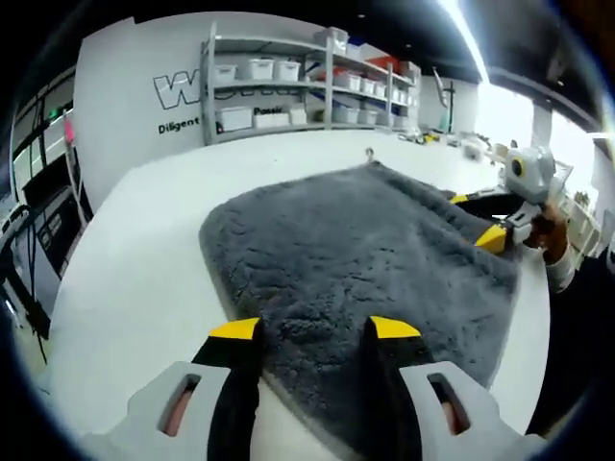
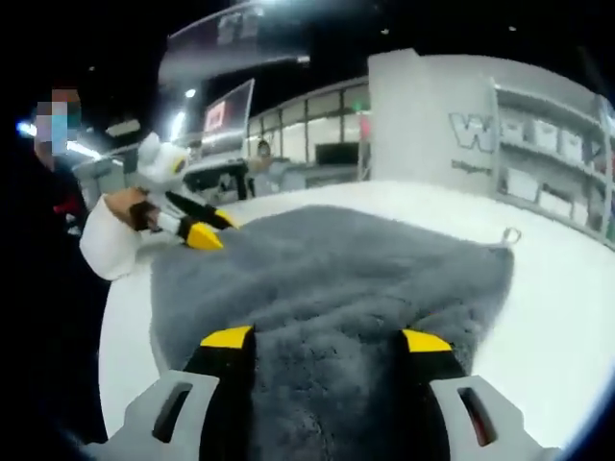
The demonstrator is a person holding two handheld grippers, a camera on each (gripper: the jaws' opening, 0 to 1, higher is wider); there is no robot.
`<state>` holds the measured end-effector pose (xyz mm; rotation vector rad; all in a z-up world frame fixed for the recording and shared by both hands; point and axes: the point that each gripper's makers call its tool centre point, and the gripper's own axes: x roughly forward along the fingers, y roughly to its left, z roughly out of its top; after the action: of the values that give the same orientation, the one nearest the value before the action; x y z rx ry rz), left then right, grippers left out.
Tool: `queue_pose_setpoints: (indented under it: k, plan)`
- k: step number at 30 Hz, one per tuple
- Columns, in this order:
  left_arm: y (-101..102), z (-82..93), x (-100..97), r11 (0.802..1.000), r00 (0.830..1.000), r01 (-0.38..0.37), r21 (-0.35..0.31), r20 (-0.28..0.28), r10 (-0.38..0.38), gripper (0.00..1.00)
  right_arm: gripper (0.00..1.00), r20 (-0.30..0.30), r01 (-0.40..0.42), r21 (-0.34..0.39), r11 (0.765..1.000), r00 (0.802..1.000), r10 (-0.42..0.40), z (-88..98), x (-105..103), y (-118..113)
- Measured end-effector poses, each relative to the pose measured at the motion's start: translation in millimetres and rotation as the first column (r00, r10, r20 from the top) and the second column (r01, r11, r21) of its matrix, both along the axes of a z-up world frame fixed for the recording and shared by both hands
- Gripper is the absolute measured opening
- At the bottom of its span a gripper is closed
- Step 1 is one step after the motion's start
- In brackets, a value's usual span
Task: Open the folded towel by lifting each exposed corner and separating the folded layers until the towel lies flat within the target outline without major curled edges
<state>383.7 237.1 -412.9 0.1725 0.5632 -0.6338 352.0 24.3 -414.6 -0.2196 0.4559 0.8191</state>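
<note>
Grey towel (image 1: 365, 259) spread on tabletop (image 1: 135, 259); both hand-held grippers, left (image 1: 315, 331) and right (image 2: 325, 338), gape empty at its 6 o'clock edge, risking pinching both layers together.

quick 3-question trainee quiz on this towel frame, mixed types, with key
1. True or false: the towel is grey.
2. What small feature sticks out at the towel's far corner? A) a loop B) a zipper C) a button
3. Fill in: in the left gripper view, the left gripper has its jaws ____, set over the towel's near edge.

Key: 1 true; 2 A; 3 open. The right gripper is open too. The table is white.
</note>
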Motion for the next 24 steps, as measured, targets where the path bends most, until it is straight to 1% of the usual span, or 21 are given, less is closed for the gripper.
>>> queue_pose_setpoints:
  k: [1,3,6,7,8,9,11,15,19,20,21,23,24]
  plan:
    - [-1,-0.2,-0.6,1.0,1.0,0.001,0.008,0.001,-0.001,0.41,0.58,-0.006,0.016,0.002,1.0,1.0,-0.016,3.0,1,0]
    - [0,0.4,-1.7,1.0,1.0,0.0,0.02,0.003,0.0,0.41,0.59,0.0,0.019,0.002,1.0,1.0,-0.019,-0.4,2,3]
    - [2,0.4,-2.8,1.0,1.0,-0.009,0.027,0.001,0.009,0.41,0.58,0.008,0.019,0.021,1.0,1.0,-0.019,-0.3,0,-3]
    - [2,0.2,-3.0,1.0,1.0,-0.009,0.028,0.003,0.009,0.41,0.58,-0.006,0.02,0.022,1.0,1.0,-0.02,0.6,1,-5]
    - [2,0.1,-2.6,1.0,1.0,-0.008,0.029,0.004,0.008,0.41,0.58,-0.025,0.016,0.001,1.0,1.0,-0.016,0.6,0,-8]
    - [3,0.1,-2.5,1.0,1.0,-0.008,0.027,0.004,0.008,0.41,0.57,-0.038,0.028,-0.017,0.999,0.999,-0.028,1.1,2,-11]
    - [3,-0.3,-3.0,1.0,1.0,-0.004,0.019,0.003,0.004,0.41,0.57,-0.047,0.007,-0.044,0.999,0.999,-0.009,1.4,1,-13]
    - [2,-0.3,-3.5,1.0,1.0,0.003,0.01,0.002,-0.003,0.41,0.53,-0.088,0.006,-0.07,0.998,0.996,-0.012,1.5,-1,-27]
    - [2,-0.1,-3.2,1.0,1.0,0.007,0.012,0.003,-0.007,0.41,0.55,-0.1,-0.007,-0.067,0.998,0.995,0.001,-0.4,-7,-41]
    - [2,-0.1,-3.1,1.0,1.0,0.006,0.014,0.002,-0.006,0.41,0.54,-0.103,-0.013,-0.043,0.999,0.995,0.008,0.9,-11,-45]
    - [1,-0.1,-3.2,1.0,1.0,0.004,0.017,0.003,-0.004,0.41,0.5,-0.097,-0.014,-0.028,1.0,0.995,0.011,1.5,-12,-49]
    - [1,0.3,-3.4,1.0,1.0,0.002,0.024,0.003,-0.002,0.41,0.46,-0.092,-0.016,-0.035,0.999,0.996,0.013,0.7,-10,-52]
    - [1,0.5,-3.6,1.0,1.0,-0.001,0.028,0.003,0.001,0.41,0.46,-0.094,-0.03,-0.048,0.998,0.995,0.026,1.6,-13,-53]
